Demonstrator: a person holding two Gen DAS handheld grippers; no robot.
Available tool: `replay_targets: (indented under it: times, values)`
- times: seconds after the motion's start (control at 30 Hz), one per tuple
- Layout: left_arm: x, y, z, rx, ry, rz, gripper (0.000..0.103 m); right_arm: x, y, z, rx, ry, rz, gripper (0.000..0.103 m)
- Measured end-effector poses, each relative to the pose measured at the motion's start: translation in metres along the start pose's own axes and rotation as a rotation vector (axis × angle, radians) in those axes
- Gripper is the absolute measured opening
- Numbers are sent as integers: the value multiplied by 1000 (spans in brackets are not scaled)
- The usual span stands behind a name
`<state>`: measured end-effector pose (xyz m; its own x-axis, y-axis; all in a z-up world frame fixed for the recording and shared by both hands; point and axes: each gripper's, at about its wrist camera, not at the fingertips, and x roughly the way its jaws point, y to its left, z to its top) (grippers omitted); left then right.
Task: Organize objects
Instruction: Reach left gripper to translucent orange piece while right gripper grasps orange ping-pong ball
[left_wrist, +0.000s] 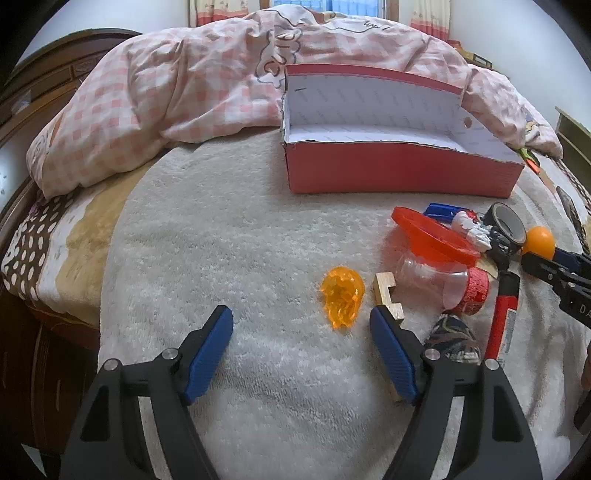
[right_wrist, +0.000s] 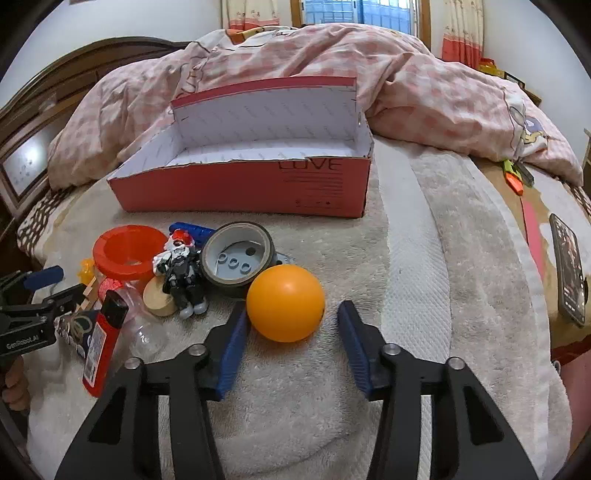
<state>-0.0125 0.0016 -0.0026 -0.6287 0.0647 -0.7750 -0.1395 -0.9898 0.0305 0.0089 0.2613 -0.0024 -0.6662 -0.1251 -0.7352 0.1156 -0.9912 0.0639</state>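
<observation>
Fingers (right_wrist: 236, 332) of the right gripper (right_wrist: 291, 334) stood apart around the smooth orange plastic ball (right_wrist: 285, 302); squeezing across its middle seemed wisest.

left gripper (left_wrist: 301, 325): fingers spread wide, nothing between the pads, held low and level | right gripper (right_wrist: 291, 321): fingers spread wide, nothing clamped, held low, pointed forward | the two grippers were side by side, apart

The box (right_wrist: 240, 188) is red outside, white inside. The ball (right_wrist: 285, 302) is plain orange, the funnel (right_wrist: 127, 251) red, the quilt (left_wrist: 177, 85) pink-and-white checked, the blanket (left_wrist: 258, 236) cream. Gripper pads (right_wrist: 232, 354) are blue.
</observation>
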Motion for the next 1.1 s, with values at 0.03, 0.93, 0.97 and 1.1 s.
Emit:
replay_targets:
  times: [0.03, 0.93, 0.97, 1.1]
  values:
    - [2, -3, -4, -7, -11, 1, 76, 0, -1, 0, 6, -2, 2, 46]
    - [13, -4, 8, 1, -17, -12, 71, 10, 5, 18, -89, -3, -98, 38]
    - [14, -3, 8, 0, -13, -13, 71, 13, 5, 19, -90, -6, -97, 38]
    - [15, -3, 8, -8, -17, -19, 71, 15, 1, 22, -69, -23, -72, 38]
